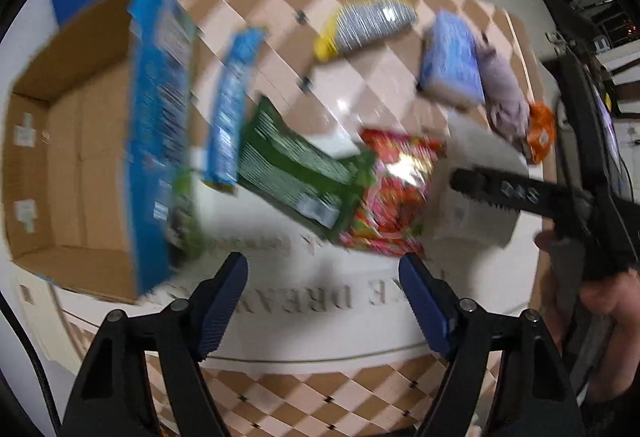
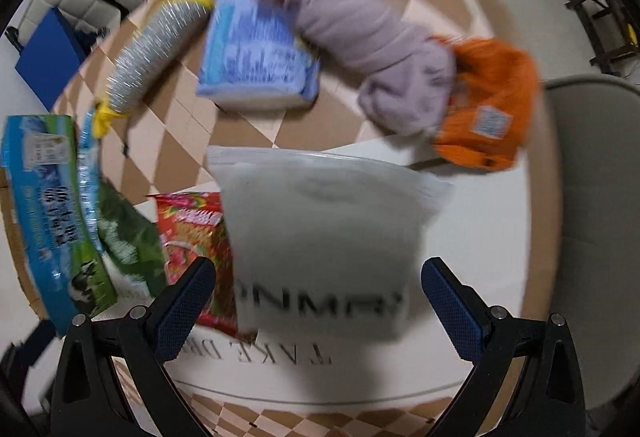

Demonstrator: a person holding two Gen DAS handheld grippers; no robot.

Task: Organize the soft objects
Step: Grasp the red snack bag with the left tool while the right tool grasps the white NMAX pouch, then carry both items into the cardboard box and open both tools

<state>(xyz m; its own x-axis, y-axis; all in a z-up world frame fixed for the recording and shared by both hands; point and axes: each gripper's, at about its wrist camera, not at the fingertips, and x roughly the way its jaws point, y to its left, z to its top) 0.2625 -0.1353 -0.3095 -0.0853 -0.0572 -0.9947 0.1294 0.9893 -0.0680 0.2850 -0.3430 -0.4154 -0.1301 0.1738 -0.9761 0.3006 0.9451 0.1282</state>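
On a checkered table (image 1: 372, 77), left gripper (image 1: 322, 301) spread wide above bare white centre, right gripper (image 2: 318, 307) apart around grey pouch (image 2: 320, 237), cardboard box (image 1: 68, 141) at left edge, packets motion-blurred.

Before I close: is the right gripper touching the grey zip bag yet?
Apart. The right wrist view shows the right gripper open, with gaps between both fingers and the grey zip bag.

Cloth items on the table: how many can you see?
2, both at the right end: a mauve cloth beside the blue tissue pack, and an orange one touching it on the right. More may be hidden.
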